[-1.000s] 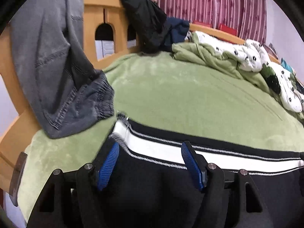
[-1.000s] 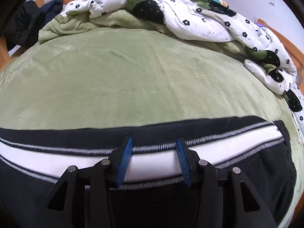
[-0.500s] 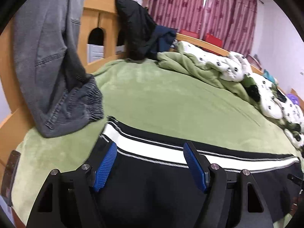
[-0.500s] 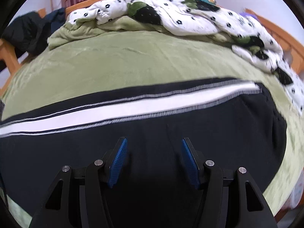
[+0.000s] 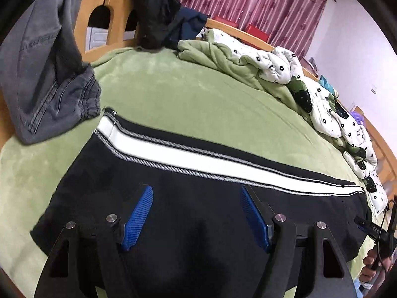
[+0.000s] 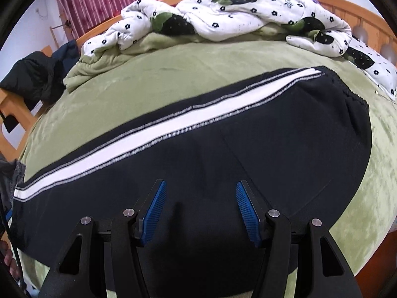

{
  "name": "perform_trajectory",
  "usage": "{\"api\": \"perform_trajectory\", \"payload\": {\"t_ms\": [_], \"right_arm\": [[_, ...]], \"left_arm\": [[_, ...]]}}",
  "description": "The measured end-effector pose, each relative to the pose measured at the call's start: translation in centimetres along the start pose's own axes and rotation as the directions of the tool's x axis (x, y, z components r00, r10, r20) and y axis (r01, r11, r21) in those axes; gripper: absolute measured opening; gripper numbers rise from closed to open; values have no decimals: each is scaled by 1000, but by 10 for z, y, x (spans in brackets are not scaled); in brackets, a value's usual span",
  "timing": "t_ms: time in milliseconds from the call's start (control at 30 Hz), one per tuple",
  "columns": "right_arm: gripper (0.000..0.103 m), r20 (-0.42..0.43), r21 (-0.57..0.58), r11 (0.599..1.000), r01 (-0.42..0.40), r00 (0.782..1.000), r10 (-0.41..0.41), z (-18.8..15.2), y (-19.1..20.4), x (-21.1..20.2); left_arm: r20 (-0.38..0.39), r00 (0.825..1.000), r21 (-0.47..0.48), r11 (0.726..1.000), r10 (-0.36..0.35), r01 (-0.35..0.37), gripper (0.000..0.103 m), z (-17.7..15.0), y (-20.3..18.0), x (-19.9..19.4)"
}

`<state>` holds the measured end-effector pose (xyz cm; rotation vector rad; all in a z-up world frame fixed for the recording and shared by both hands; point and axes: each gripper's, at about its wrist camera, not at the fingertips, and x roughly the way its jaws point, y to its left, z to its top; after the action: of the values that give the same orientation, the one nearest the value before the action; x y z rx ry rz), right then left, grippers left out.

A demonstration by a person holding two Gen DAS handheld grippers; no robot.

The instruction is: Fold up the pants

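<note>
Black pants (image 5: 198,211) with a white side stripe (image 5: 188,156) lie flat, folded lengthwise, across the near part of a green bed. They also show in the right wrist view (image 6: 273,144), waistband at the right end. My left gripper (image 5: 196,213) is open and empty above the leg end of the pants. My right gripper (image 6: 198,206) is open and empty above the waist half. The pants' near edge is hidden under both grippers.
Grey jeans (image 5: 47,69) hang over the wooden footboard (image 5: 99,12) at left, their hem next to the pants' cuff. A dark jacket (image 5: 153,12) drapes there too. A floral quilt (image 6: 223,17) and green blanket (image 5: 218,57) are bunched along the far side.
Both grippers have pulled back toward the near edge and risen, from over the white stripe to over the black cloth. The pants stay flat on the bed.
</note>
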<state>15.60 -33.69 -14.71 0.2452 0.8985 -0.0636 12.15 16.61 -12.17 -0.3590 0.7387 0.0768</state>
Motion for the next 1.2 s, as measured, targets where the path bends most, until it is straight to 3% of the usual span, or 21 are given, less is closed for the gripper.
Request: {"api": "perform_trajectory", "payload": {"t_ms": [167, 367, 467, 533, 567, 700, 767, 800, 833, 900, 967, 1000, 1100, 1200], "right_arm": [[58, -19, -41, 999, 4, 1000, -5, -15, 4, 4], [58, -8, -88, 996, 8, 1000, -9, -32, 14, 2], [58, 16, -93, 996, 7, 1000, -6, -40, 21, -4], [58, 41, -78, 997, 3, 999, 0, -45, 25, -11], [58, 51, -69, 998, -8, 999, 11, -49, 26, -15], [58, 74, -109, 994, -21, 997, 29, -62, 35, -33], [58, 101, -151, 989, -2, 995, 17, -68, 38, -43], [58, 115, -158, 987, 4, 993, 14, -70, 38, -49], [58, 117, -156, 988, 1, 993, 17, -71, 36, -53], [58, 111, -129, 991, -24, 993, 39, -73, 30, -57], [58, 104, -94, 995, -43, 993, 52, -74, 24, -58], [58, 101, -79, 996, -45, 993, 53, -74, 19, -57], [58, 91, -48, 998, -47, 995, 52, -74, 11, -54], [58, 71, -7, 998, -68, 995, 68, -74, 4, -47]], "left_arm": [[6, 999, 31, 999, 36, -37, 69, -21, 4, -8], [-10, 995, 18, 995, -97, 97, 69, -69, -3, -38], [-33, 976, 13, 977, -213, 214, 69, -103, -12, -56], [-56, 941, -7, 943, -333, 333, 69, -120, -15, -60], [-67, 931, -23, 933, -359, 359, 69, -125, -15, -59], [-104, 952, -136, 952, -287, 273, 69, -121, 0, -35], [-121, 945, -212, 938, -303, 273, 69, -117, 13, -18], [-124, 939, -238, 928, -321, 286, 66, -116, 19, -10], [-106, 942, -242, 927, -318, 285, 59, -115, 22, -8], [-84, 955, -228, 939, -284, 259, 53, -111, 25, -8], [-70, 957, -243, 936, -281, 256, 47, -103, 33, -6], [-60, 965, -269, 935, -256, 231, 37, -98, 43, -5], [-31, 976, -353, 916, -217, 192, 37, -86, 82, -8], [12, 995, -404, 909, -104, 100, 36, -77, 120, -16]]}}
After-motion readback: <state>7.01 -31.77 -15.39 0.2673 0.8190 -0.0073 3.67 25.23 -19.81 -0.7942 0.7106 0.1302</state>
